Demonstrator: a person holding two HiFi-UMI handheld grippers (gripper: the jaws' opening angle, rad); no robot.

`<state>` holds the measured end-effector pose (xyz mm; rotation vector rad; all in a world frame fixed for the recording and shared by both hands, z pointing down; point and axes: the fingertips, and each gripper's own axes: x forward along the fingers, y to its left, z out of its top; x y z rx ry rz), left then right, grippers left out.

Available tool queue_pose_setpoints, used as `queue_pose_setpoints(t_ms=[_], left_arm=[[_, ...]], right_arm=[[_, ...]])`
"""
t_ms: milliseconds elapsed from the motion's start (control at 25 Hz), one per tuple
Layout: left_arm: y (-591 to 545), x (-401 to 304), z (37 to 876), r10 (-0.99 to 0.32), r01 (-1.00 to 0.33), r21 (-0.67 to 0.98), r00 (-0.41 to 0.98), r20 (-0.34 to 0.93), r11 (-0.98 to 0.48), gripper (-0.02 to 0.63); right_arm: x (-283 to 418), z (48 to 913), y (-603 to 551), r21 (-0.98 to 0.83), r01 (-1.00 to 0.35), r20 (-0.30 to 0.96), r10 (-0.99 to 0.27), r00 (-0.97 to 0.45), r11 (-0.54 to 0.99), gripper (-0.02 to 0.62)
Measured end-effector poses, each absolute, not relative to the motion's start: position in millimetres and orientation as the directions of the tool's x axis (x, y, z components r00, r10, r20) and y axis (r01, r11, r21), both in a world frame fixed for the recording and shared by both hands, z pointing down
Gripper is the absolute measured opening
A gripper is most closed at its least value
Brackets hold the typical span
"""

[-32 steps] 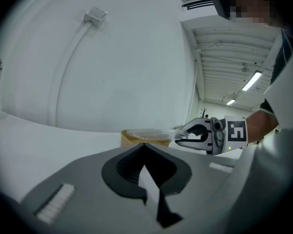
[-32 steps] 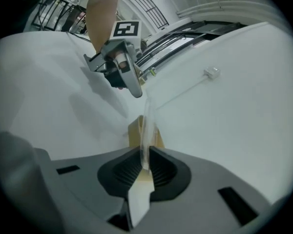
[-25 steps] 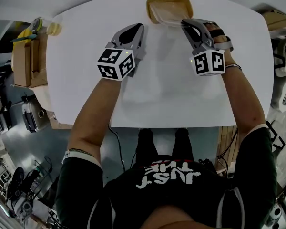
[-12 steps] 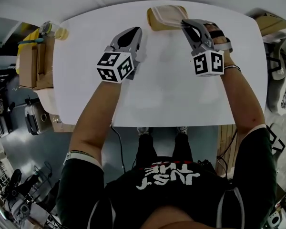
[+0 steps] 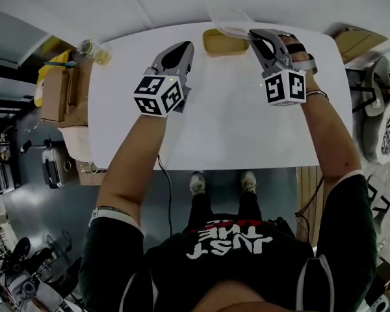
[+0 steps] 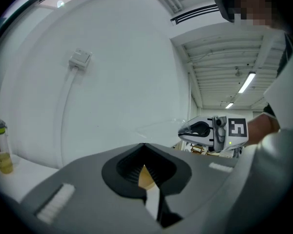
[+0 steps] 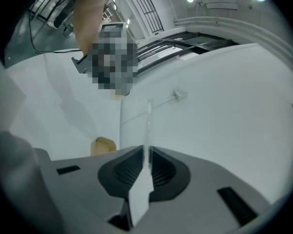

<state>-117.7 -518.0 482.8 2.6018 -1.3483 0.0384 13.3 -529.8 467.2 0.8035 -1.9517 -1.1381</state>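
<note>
A shallow tan container [image 5: 222, 43] sits at the far edge of the white table [image 5: 214, 132]. My right gripper [image 5: 253, 34] is shut on the rim of its clear plastic lid [image 5: 229, 21], which hangs in the air above and beyond the container. In the right gripper view the lid [image 7: 148, 123] stands edge-on between the jaws, with the container [image 7: 103, 145] below on the left. My left gripper [image 5: 183, 47] hovers left of the container, shut, with nothing in it. From the left gripper view the lid [image 6: 154, 127] and the right gripper [image 6: 182, 132] show ahead.
A small bottle of yellow liquid [image 5: 91, 47] stands at the table's far left corner, also seen as the bottle [image 6: 1, 150]. A cardboard box [image 5: 55, 96] sits off the left edge. On the white wall behind is a cable duct with a junction box [image 6: 80, 58].
The right gripper has lifted the clear lid up off the tan container, which now lies uncovered. Both grippers have risen a little above the table.
</note>
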Motion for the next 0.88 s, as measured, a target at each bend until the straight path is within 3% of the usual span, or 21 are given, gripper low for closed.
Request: queue_pose_setpoints(t_ms=[880], left_arm=[[-426, -139, 242, -0.817, -0.818, 0.014, 0.574, -0.06, -0.575, -0.001]], right_arm=[[22, 233, -442, 0.956, -0.181, 0.099, -0.835, -0.541, 0.23, 0.029]])
